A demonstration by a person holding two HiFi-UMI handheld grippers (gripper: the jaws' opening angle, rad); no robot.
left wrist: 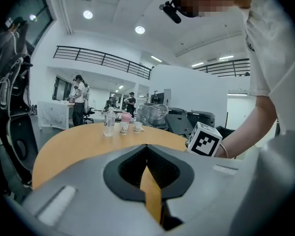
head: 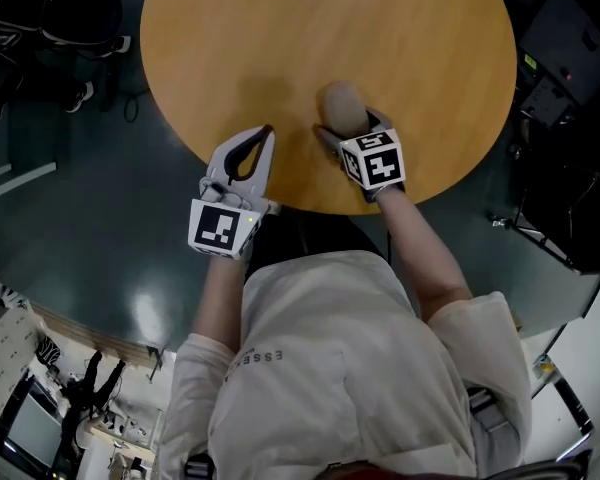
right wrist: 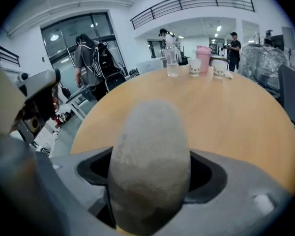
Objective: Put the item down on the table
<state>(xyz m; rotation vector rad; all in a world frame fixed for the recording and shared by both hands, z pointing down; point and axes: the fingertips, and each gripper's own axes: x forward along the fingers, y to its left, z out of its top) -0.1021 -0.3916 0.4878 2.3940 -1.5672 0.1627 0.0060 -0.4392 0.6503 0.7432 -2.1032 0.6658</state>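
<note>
Desk (head: 280, 28) plain warm orange-tan; egg-shaped item (head: 345, 103) mottled grey-beige; left hand-held gripper (head: 265, 138) and right hand-held gripper (head: 348, 123) pale grey, black-lined inside — marker cubes (head: 220, 228) black-and-white squares; floor (head: 100, 188) dark teal-grey; shirt (head: 330, 348) cream.

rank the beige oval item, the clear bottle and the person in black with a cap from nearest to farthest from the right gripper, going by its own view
1. beige oval item: gripped between the jaws, centre foreground.
2. clear bottle: standing at the far edge of the table, just right of centre.
3. person in black: beyond the table, far back on the right.
</note>
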